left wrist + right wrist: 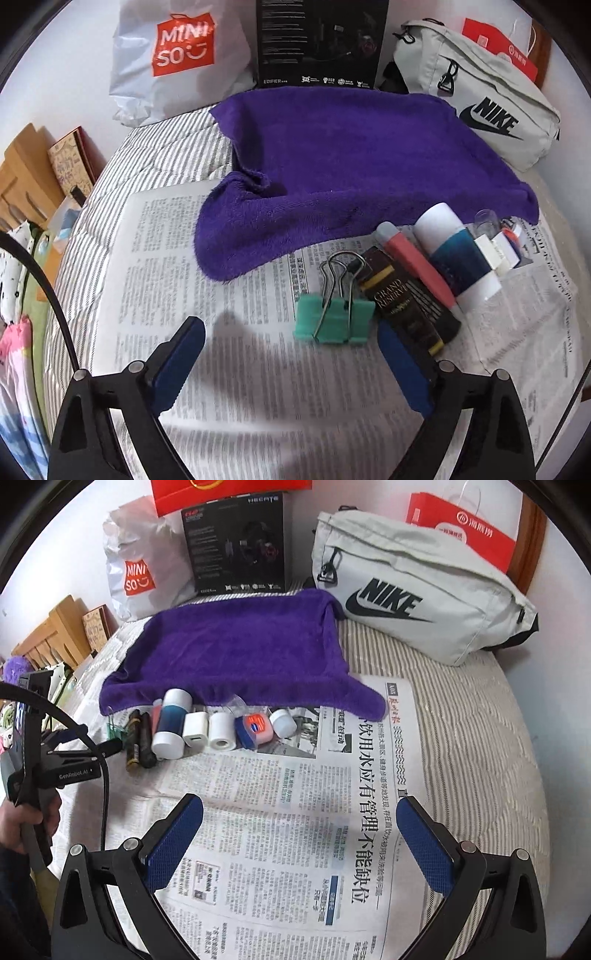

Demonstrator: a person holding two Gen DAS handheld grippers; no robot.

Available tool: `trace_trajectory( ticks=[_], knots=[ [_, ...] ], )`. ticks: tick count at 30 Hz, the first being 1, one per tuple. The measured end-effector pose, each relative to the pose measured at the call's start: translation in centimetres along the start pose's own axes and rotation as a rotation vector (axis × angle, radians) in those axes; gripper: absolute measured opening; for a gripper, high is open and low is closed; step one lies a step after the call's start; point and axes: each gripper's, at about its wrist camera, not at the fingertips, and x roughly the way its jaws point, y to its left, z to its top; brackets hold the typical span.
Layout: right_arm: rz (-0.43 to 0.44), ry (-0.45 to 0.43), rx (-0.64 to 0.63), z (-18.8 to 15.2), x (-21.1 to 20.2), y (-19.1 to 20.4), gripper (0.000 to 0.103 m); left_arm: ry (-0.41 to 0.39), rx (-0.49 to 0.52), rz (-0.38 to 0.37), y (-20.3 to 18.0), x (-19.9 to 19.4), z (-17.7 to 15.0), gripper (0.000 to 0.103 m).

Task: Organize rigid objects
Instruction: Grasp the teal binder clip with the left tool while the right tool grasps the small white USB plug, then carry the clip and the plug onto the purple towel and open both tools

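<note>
**Clip ahead of our left fingers, row of small items beyond**

Clip [334,317], the green binder clip, lies on the newspaper [236,369] just ahead of our left gripper [291,354], nearer the right finger [400,365] than the left one, wire handles pointing away from us. We hold those fingers spread wide, grasping nothing; the clip sits at the mouth of the gap, touching neither pad as far as we can tell. Right of the clip, touching it, lies the dark bar [410,306], just beyond the right fingertip. Past that, side by side, come the red tube [417,266] and the white bottle [454,251], then smaller white items too crowded to separate in the left view.

Our right gripper [299,834] is also spread wide and empty over the newspaper [295,849]. The row lies well ahead of it and to the left of its left finger [173,842]: bar [138,738], bottle [171,720], white cube [195,729], tape roll [221,731], blue-lidded tub [255,729], white jar [282,722]. Beyond the row we see the purple towel [236,653]. The left gripper [107,747] appears at the left edge there, its tips beside the bar.
</note>
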Motion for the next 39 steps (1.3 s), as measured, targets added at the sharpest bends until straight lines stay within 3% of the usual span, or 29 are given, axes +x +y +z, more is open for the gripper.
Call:
trace_trajectory(
  ticks=[6, 8, 10, 12, 21, 26, 33, 35, 39],
  knots=[
    [0.009, -0.009, -0.008, -0.1, 2.4, -0.3, 0.101, -0.030, 0.034, -0.012, -0.5, 0.8, 0.0, 0.077],
    [0.006, -0.015, -0.021, 0.1, 3.1, -0.3, 0.098, -0.049, 0.035, -0.027, -0.5, 0.6, -0.1, 0.066],
    [0.008, -0.031, -0.029, 0.4, 3.7, -0.2, 0.095, -0.060, 0.038, -0.031, -0.6, 0.4, -0.1, 0.047],
    [0.018, -0.036, -0.031, 0.9, 4.4, -0.2, 0.094, -0.060, 0.045, -0.043, -0.7, 0.2, -0.1, 0.039],
    [0.054, -0.067, -0.056, 3.4, 7.4, -0.5, 0.078, -0.056, 0.048, -0.054, -0.7, -0.1, -0.5, 0.039],
    [0.075, -0.045, -0.081, 4.2, 9.4, -0.5, 0.061, -0.056, 0.056, -0.053, -0.7, -0.1, -0.5, 0.039],
    [0.077, -0.063, -0.091, 4.6, 10.6, -0.4, 0.054, -0.061, 0.048, -0.060, -0.6, -0.2, -0.5, 0.039],
    [0.074, -0.054, -0.099, 4.7, 11.1, -0.5, 0.042, -0.066, 0.054, -0.057, -0.7, -0.2, -0.6, 0.039],
    [0.083, -0.063, -0.114, 4.9, 11.6, -0.3, 0.036, -0.068, 0.056, -0.063, -0.7, -0.3, -0.6, 0.039]
  ],
)
